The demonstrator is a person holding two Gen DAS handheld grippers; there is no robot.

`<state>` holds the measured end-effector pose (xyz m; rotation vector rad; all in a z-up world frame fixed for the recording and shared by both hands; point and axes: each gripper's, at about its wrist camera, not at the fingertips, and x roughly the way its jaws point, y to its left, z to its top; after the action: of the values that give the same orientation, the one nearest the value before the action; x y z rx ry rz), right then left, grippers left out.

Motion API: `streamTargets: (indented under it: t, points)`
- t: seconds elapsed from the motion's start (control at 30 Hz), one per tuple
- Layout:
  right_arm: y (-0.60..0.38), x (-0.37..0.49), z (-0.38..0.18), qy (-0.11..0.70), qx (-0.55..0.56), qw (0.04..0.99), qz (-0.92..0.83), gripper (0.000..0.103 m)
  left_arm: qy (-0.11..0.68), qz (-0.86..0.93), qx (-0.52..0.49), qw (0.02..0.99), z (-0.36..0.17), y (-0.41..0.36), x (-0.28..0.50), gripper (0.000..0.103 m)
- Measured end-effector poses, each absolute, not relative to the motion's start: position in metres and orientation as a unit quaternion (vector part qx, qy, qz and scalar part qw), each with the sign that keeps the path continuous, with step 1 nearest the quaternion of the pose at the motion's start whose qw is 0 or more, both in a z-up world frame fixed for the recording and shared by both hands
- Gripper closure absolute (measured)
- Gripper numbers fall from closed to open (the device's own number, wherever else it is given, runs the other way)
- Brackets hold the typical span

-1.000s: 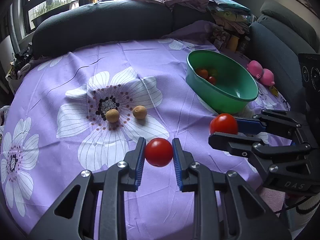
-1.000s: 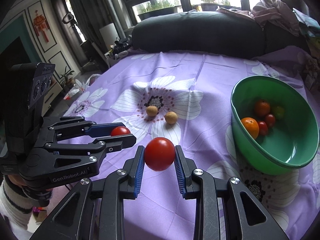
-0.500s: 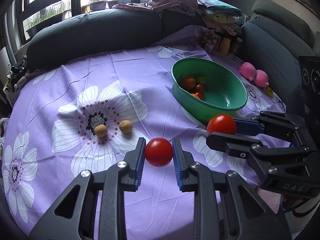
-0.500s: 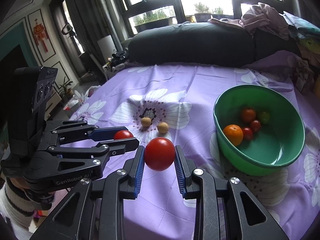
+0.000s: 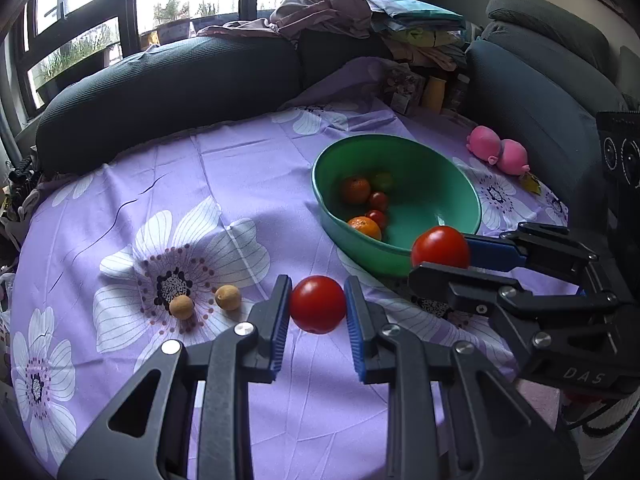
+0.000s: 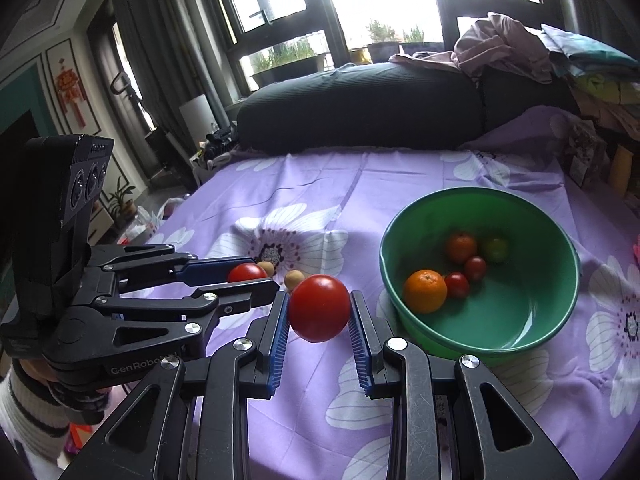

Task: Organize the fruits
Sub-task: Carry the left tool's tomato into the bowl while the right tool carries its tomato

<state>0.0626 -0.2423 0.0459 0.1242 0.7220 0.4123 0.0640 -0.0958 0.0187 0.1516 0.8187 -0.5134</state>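
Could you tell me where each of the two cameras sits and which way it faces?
Left wrist: sits on the left gripper, looking forward along its fingers over a held tomato; the right gripper enters from the right.
Right wrist: sits on the right gripper, looking along its fingers over its own tomato; the left gripper and a striped sleeve show at left.
Shared: green bowl, purple floral cloth.

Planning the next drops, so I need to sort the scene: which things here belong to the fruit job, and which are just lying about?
Part of the job:
left tongs shut on a tomato
right tongs shut on a second tomato
green bowl, already holding fruit
two small brown fruits on the cloth

Just lying about:
pink toy
heap of clothes
dark cushion
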Motion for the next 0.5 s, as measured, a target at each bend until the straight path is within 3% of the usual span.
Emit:
streamTargets:
  t: [0.5]
  points:
    - [-0.283,0.081,0.046,0.336,0.082,0.926,0.153,0.072,0.389,-0.277,0.09,0.874,0.022,-0.139,0.096,0.077]
